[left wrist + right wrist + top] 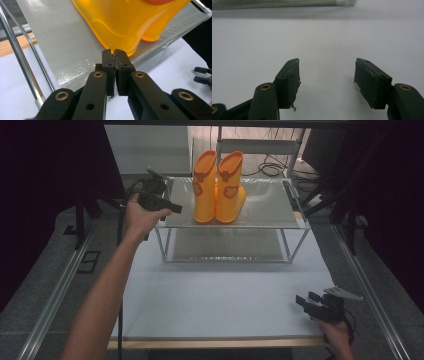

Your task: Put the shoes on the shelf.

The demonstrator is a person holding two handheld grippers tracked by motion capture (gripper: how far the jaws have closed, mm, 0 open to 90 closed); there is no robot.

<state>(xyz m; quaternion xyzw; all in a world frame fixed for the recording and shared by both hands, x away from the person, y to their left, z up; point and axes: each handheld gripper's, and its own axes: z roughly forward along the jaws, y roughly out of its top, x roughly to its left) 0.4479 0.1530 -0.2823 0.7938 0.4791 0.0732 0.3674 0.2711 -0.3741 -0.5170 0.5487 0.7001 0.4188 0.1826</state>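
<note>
No readable writing shows on the pair of orange rubber boots (219,187); each carries a darker orange patch on its shaft, its marking too small to make out. The boots stand upright side by side on the top shelf of a wire-framed rack (295,222), long axis vertical, toes pointing toward the near edge of the shelf. The shelf has bare room to the left and right of the pair. The left tongs (172,207) hang at the shelf's left edge, clenched with nothing between the pads; in the left gripper view their tips (114,53) sit just before a boot's toe (120,32), and contact cannot be told. The right tongs (306,301) rest released at the near right corner of the white surface (215,295), well apart from the rack, over bare surface (317,37)
</note>
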